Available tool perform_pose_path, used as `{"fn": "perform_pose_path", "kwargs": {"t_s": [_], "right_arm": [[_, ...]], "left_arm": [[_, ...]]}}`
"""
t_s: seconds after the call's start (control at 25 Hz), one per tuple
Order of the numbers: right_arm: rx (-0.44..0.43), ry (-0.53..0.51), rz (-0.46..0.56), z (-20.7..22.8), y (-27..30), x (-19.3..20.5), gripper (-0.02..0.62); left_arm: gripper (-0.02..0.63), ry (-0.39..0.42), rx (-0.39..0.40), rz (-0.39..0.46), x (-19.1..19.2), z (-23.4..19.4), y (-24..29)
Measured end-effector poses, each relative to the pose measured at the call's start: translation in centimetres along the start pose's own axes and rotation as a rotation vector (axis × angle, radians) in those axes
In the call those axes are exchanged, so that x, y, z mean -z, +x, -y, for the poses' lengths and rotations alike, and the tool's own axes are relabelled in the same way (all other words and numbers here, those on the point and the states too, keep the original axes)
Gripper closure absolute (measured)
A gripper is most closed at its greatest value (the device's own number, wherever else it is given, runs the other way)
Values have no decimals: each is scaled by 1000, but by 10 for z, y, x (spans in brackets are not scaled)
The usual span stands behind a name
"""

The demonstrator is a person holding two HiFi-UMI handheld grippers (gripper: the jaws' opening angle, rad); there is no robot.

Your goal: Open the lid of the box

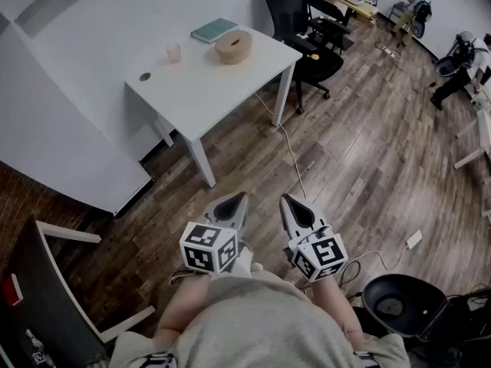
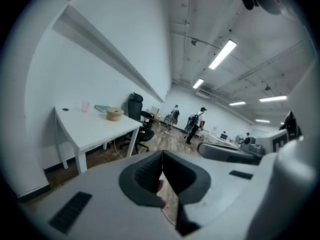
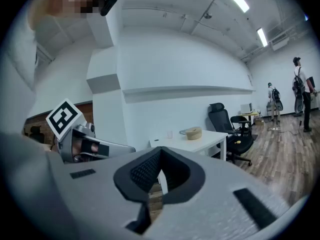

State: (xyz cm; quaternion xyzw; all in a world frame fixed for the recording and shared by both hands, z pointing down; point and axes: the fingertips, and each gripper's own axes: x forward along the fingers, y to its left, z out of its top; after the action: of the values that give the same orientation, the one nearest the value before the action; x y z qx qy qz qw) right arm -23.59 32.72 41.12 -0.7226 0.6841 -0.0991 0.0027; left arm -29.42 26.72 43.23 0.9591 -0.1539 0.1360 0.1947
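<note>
White table (image 1: pixel 207 83): stands across the wooden floor, well apart from the person, with the smaller items set along its far side. Left gripper (image 1: pixel 236 199) and right gripper (image 1: pixel 289 200): carried side by side close to the body, each clenched tight on nothing, likely a carrying posture since nothing is within reach. Round box (image 1: pixel 233 46): lid on, near the table's far corner beside a teal book (image 1: pixel 214 29), with a cup (image 1: pixel 173 52) standing apart.

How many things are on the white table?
3: a round wooden box toward the right end of the white table, a green book just beyond it, and a pale cup to their left. The small dark spot may be a hole.
</note>
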Motion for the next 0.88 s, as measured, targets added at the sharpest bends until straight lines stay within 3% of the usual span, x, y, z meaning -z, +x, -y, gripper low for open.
{"fn": "perform_pose_path", "kwargs": {"t_s": [0.32, 0.88], "right_arm": [[3, 10, 63, -25, -44, -7, 601], [-23, 20, 79, -22, -58, -10, 600]], "left_arm": [[598, 48, -27, -14, 18, 12, -43], [598, 84, -29, 10, 16, 37, -38]]}}
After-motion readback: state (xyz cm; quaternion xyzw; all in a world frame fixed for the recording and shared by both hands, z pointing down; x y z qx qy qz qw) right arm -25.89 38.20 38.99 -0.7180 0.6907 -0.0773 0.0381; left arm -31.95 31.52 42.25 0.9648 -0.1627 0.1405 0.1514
